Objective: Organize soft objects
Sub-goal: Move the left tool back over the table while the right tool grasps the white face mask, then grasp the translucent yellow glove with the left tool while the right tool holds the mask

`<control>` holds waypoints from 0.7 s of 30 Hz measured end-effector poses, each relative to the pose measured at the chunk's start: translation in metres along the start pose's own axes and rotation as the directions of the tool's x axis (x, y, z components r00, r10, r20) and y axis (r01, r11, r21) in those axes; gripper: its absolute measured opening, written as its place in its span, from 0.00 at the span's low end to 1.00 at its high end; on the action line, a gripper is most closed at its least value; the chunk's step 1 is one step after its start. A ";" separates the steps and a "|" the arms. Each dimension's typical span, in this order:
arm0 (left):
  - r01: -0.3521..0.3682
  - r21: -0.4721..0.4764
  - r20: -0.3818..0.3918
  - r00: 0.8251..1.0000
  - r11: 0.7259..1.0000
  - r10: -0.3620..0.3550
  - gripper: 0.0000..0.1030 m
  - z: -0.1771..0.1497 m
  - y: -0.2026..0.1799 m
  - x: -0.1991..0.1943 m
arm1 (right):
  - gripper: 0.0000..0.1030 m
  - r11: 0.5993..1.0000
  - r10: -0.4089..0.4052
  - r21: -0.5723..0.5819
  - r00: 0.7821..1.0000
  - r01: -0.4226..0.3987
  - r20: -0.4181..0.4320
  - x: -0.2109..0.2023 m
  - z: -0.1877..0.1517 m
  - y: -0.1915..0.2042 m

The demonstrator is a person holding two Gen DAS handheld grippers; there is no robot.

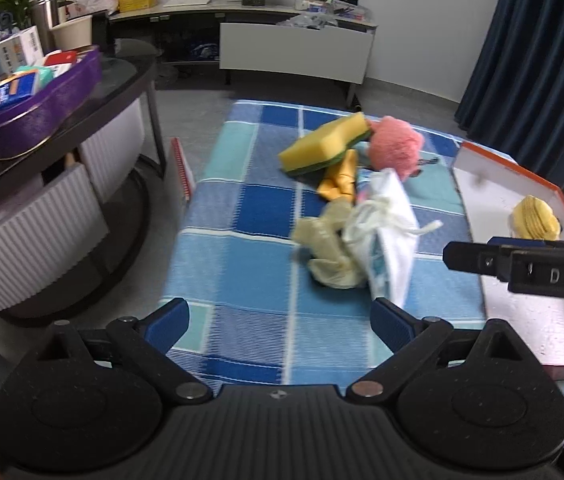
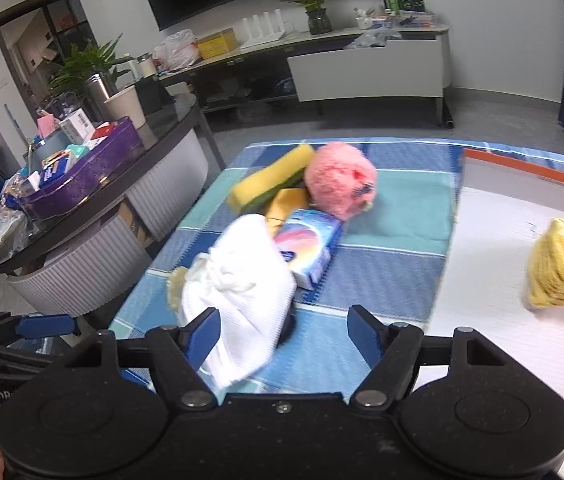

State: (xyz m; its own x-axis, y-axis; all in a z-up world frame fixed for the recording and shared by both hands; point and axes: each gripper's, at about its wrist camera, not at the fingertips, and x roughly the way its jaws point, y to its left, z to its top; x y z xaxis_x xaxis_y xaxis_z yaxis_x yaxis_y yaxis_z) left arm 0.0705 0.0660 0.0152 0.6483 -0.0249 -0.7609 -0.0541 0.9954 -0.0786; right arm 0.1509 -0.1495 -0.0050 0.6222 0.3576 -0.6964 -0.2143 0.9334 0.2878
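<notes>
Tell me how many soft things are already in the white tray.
1. A yellow cloth bundle lies in the white tray, toward its far right side. The near end of the tray runs out of both views, so more could be hidden there.

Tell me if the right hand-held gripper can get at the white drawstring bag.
Probably yes: the right hand-held gripper is open, and the white drawstring bag lies right before it on top of the pile, with nothing over it.
</notes>
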 end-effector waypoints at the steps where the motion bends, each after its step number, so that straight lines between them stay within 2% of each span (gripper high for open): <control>1: -0.004 -0.005 -0.001 1.000 1.000 0.004 0.97 0.001 0.006 0.000 | 0.84 1.000 0.010 -0.002 1.000 -0.010 -0.001 0.005 0.003 0.005; 4: -0.002 -0.023 -0.008 1.000 1.000 0.002 0.97 0.003 0.016 0.001 | 0.88 1.000 0.024 0.006 1.000 -0.024 -0.013 0.019 0.008 0.016; 14: 0.021 -0.061 0.002 1.000 0.998 -0.021 0.97 0.001 0.027 0.005 | 0.90 0.997 -0.070 -0.017 0.993 0.069 -0.091 0.072 0.004 0.036; 15: 0.027 -0.062 0.000 1.000 0.998 -0.027 0.97 0.002 0.028 0.006 | 0.88 0.998 -0.062 -0.007 0.994 0.061 -0.087 0.073 0.003 0.033; 16: 0.031 -0.057 0.004 1.000 0.998 -0.030 0.97 0.002 0.028 0.007 | 0.74 0.999 -0.040 0.024 0.996 0.042 -0.077 0.071 0.002 0.028; 17: 0.035 -0.054 0.008 0.999 0.998 -0.035 0.98 0.003 0.028 0.008 | 0.68 0.998 -0.015 0.059 0.997 0.019 -0.073 0.068 0.001 0.022; 21: 0.078 -0.051 0.011 0.997 0.996 -0.077 0.98 0.008 0.025 0.015 | 0.61 0.997 -0.009 0.074 0.999 0.011 -0.031 0.043 -0.001 0.011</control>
State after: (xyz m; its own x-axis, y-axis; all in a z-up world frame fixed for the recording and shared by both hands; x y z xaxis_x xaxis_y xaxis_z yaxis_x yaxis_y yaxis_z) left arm 0.0852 0.0911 0.0072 0.6586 -0.1008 -0.7458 -0.0420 0.9845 -0.1701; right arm 0.1748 -0.1238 -0.0323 0.6008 0.3498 -0.7188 -0.1512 0.9327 0.3276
